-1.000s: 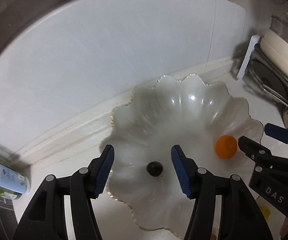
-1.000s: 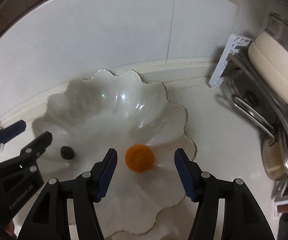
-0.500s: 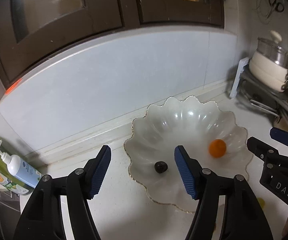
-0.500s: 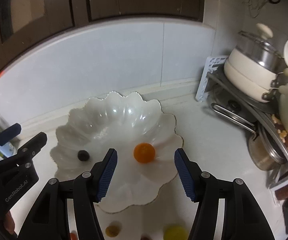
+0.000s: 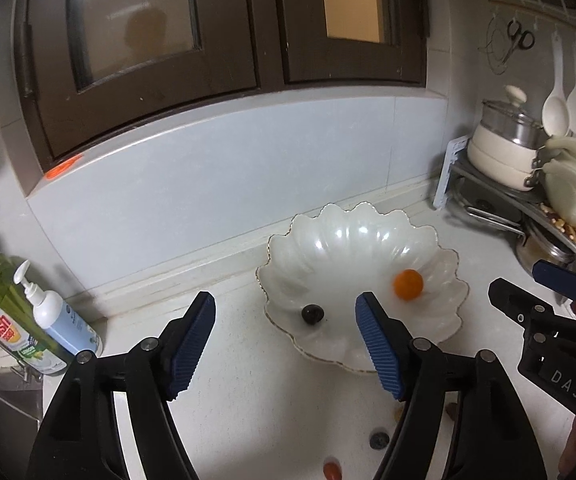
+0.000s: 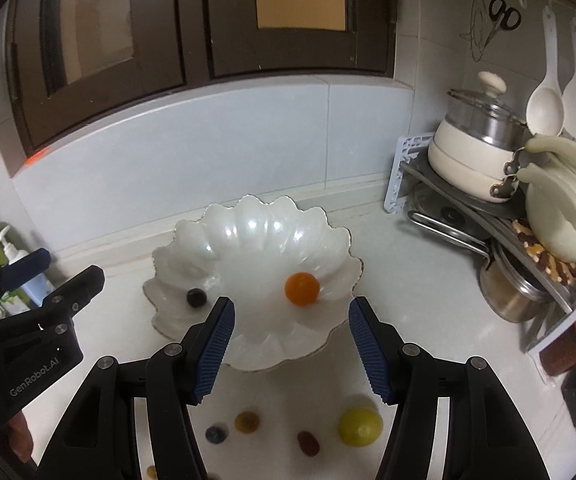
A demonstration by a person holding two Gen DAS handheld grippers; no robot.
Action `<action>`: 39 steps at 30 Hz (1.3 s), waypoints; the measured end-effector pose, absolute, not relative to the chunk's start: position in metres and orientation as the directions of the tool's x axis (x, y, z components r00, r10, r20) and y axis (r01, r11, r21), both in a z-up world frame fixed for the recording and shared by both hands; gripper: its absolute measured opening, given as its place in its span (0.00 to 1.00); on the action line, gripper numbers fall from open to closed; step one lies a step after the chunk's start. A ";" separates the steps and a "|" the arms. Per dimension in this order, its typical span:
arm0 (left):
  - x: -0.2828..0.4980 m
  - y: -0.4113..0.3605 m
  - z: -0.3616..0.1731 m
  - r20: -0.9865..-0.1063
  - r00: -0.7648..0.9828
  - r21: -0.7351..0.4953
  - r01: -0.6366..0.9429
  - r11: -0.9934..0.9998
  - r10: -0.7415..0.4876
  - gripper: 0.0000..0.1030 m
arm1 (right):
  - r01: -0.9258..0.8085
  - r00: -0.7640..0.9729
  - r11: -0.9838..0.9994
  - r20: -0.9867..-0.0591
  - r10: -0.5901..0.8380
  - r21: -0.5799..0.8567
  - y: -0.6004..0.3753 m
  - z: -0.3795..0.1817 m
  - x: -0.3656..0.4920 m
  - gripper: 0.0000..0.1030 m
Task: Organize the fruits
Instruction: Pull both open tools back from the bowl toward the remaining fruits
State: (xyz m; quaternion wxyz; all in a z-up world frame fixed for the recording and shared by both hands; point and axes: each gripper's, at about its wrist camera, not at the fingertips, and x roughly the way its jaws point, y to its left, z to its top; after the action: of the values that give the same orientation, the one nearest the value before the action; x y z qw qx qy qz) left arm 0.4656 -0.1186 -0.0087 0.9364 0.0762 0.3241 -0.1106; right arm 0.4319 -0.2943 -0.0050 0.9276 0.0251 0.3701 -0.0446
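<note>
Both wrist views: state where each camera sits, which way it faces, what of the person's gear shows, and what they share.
Left wrist view: sits on the left claw, looking down and forward at the scalloped bowl and wall; its own jaws are opening with nothing between them, and the right claw shows at the right edge.
Right wrist view: sits on the right claw, same heading, jaws empty; the left claw shows at the left edge.
Shared: the bowl, its orange fruit and dark fruit, and the pot rack.

Glossy pearly scalloped bowl (image 6: 248, 240); ribbed blue pads (image 6: 214, 350) on matt black tongs.
</note>
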 end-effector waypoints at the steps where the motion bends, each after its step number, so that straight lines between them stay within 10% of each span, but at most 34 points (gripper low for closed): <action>1: 0.460 -0.116 -0.007 -0.614 0.773 0.077 0.255 0.964 -0.156 0.73 | 0.101 0.724 0.995 -0.687 -0.066 0.011 -0.293 -0.004 0.428 0.59; 39: 0.342 -0.068 -0.026 -0.562 0.806 0.066 0.266 0.962 -0.184 0.78 | 0.157 0.737 0.987 -0.669 -0.095 0.034 -0.261 -0.033 0.302 0.59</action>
State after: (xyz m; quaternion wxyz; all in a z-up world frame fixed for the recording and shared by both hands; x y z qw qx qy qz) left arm 0.3418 -0.0681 -0.0263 0.9477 0.0711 0.2875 -0.1189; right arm 0.3019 -0.2609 -0.0329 0.9310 0.0441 0.3559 -0.0676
